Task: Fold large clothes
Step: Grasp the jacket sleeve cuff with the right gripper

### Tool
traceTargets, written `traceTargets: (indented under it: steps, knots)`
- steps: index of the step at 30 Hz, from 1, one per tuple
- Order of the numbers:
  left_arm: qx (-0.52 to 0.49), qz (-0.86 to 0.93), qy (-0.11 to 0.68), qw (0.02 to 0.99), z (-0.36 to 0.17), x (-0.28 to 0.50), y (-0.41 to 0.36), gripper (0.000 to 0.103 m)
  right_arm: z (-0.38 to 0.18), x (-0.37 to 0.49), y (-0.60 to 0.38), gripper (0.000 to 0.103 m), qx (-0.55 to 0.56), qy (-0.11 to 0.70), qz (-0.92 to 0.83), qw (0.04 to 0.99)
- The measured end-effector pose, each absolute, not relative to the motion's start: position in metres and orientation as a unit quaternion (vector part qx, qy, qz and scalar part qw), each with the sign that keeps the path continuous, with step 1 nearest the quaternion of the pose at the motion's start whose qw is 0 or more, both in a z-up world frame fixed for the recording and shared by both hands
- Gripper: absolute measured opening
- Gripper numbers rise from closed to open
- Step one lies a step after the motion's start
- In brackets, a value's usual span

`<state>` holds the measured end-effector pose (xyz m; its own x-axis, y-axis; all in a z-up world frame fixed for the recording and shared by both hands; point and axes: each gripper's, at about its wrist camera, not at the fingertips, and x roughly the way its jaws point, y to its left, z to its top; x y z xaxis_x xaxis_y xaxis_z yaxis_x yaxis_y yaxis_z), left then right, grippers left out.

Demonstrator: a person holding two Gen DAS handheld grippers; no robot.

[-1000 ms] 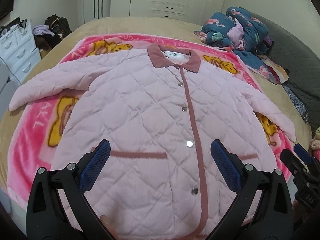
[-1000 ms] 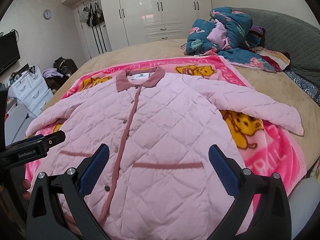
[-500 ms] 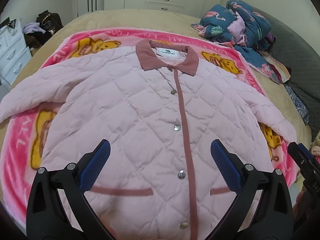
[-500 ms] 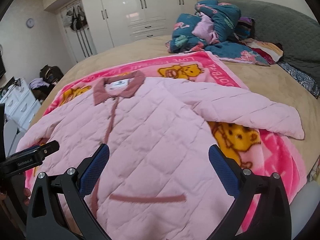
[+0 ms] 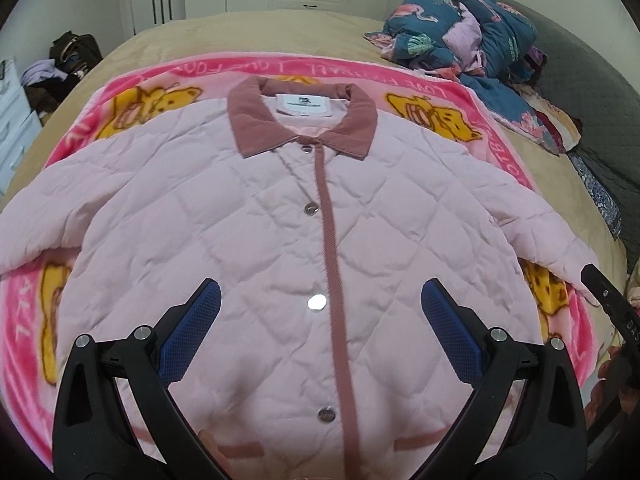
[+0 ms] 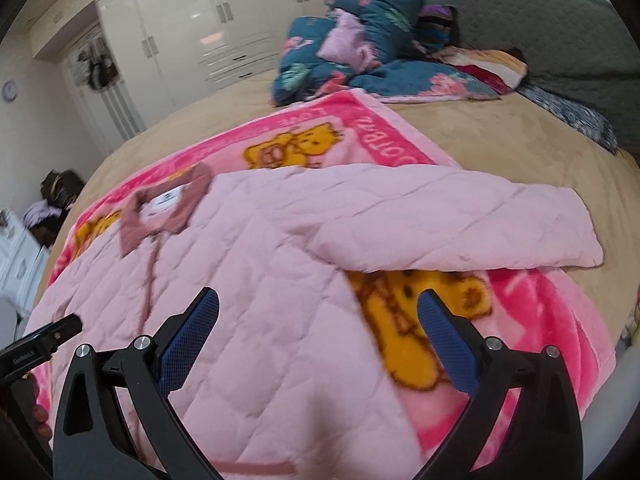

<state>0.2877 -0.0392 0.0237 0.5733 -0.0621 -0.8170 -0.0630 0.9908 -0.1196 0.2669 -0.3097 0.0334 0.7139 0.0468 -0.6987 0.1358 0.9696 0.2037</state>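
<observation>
Quilting is what worries me most: the pink coat [image 5: 256,240] is puffy and slick-looking, so a shallow pinch could catch only the top layer, and the padding may spring a fold open again. It lies flat, front up and snapped shut, directly ahead of and beneath my left hand-held gripper [image 5: 320,312], whose blue pads stand wide apart with nothing between them. My right hand-held gripper [image 6: 318,316] is just as wide and empty, hovering over the coat's side edge, with the right sleeve [image 6: 460,224] stretched out ahead and to its right. That sleeve is long and bulky; lifted by the cuff alone it would likely sag and drag the body askew. The coat rests on a fleecy pink blanket [image 6: 552,320] with yellow bear prints, and I judge a low grab could pinch that plush too and pull it along. The darker rose collar [image 5: 260,120] and front placket look ribbed and firmer than the diamond-stitched shell; metal snaps [image 5: 316,303] shine down the front. The bed [image 6: 500,136] underneath is soft, tan and yielding, poor backing for pressing creases.
</observation>
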Motion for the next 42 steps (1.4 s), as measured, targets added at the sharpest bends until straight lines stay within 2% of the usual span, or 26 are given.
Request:
traceTargets:
  steps: [17, 36, 38, 39, 40, 41, 42]
  knots:
    - [-0.048, -0.013, 0.489, 0.871, -0.014, 0.350, -0.073, 0.094, -0.028, 0.300, -0.446, 0.099, 0.244, 0.397, -0.162, 0.870]
    - [-0.031, 0.026, 0.490, 0.871, -0.017, 0.389, -0.064, 0.094, -0.087, 0.325, -0.582, 0.098, 0.419, 0.365, -0.271, 0.786]
    - [-0.031, 0.029, 0.489, 0.871, -0.014, 0.389, -0.060, 0.094, -0.092, 0.325, -0.593, 0.086, 0.437, 0.348, -0.281, 0.781]
    - [-0.028, 0.032, 0.488, 0.872, -0.012, 0.389, -0.058, 0.094, -0.092, 0.324, -0.596, 0.077, 0.438, 0.344, -0.285, 0.780]
    - [-0.025, 0.035, 0.487, 0.872, -0.010, 0.389, -0.057, 0.094, -0.091, 0.324, -0.598, 0.062, 0.439, 0.337, -0.286, 0.782]
    - [-0.017, 0.039, 0.489, 0.871, -0.007, 0.388, -0.056, 0.094, -0.088, 0.323, -0.600, 0.056, 0.439, 0.328, -0.286, 0.786]
    - [-0.013, 0.040, 0.490, 0.871, -0.006, 0.388, -0.054, 0.094, -0.086, 0.323, -0.600, 0.043, 0.435, 0.323, -0.283, 0.791]
